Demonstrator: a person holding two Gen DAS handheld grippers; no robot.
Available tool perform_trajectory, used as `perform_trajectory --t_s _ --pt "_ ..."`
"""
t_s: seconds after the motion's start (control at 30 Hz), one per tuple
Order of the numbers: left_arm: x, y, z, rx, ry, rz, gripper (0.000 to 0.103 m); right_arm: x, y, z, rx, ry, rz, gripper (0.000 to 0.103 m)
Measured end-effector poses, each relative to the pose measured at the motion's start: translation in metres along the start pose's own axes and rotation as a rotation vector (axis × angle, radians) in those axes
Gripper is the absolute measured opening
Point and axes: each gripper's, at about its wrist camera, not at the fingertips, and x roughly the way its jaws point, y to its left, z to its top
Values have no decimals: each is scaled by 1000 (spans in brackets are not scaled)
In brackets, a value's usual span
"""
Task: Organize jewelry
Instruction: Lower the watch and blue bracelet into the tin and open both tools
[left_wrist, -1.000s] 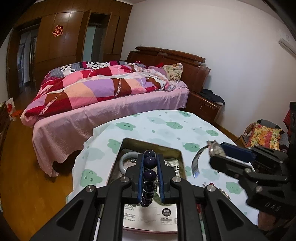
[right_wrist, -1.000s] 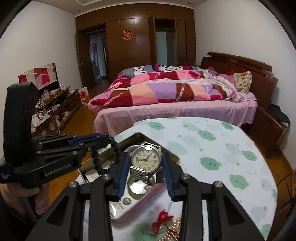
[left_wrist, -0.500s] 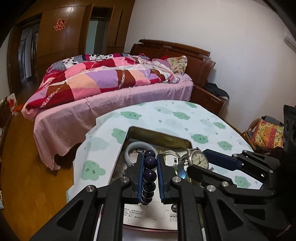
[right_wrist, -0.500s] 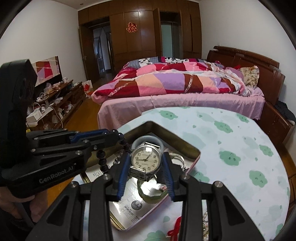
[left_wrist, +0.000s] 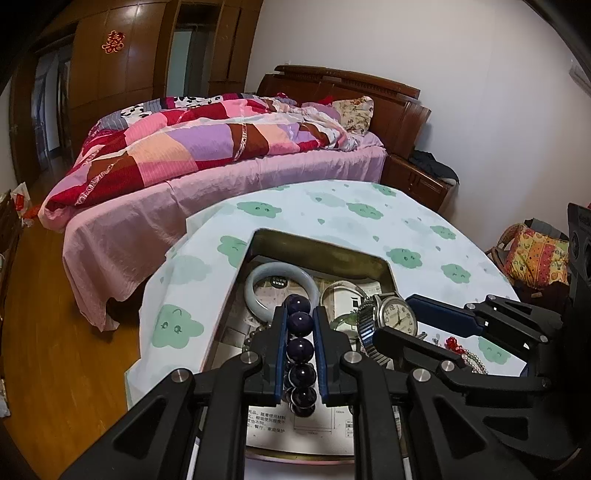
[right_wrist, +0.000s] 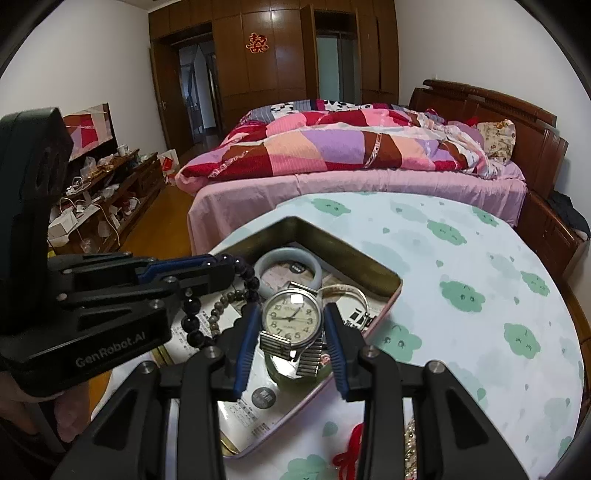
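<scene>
Dropping since the earlier frames: both grippers now sit lower over the tin (left_wrist: 325, 254), which fills more of each view. Left gripper (left_wrist: 300, 354) stays clamped on the dark bead bracelet (left_wrist: 300, 347), hanging above the tin's left half near the jade bangle (left_wrist: 258, 280). Right gripper (right_wrist: 291, 332) pinches the wristwatch (right_wrist: 291, 319) over the tin's right side. Tablecloth (right_wrist: 480, 258) beyond the far rim is open; red-tasselled pieces (right_wrist: 351, 450) lie by the near edge.
</scene>
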Motion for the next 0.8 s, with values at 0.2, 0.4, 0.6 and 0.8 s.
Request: perform_trajectory --t_s 0.2,0.4,0.6,0.8 --pt "9 0 -4 8 31 -3 13 7 0 -4 1 24 -7 38" --pt "15 3 -7 3 54 -3 13 14 0 -8 1 52 -8 38" --pt "18 1 -9 10 67 0 13 18 2 -12 -4 72 -8 38" --pt "21 3 -10 9 78 6 13 21 2 -14 -3 85 -9 38"
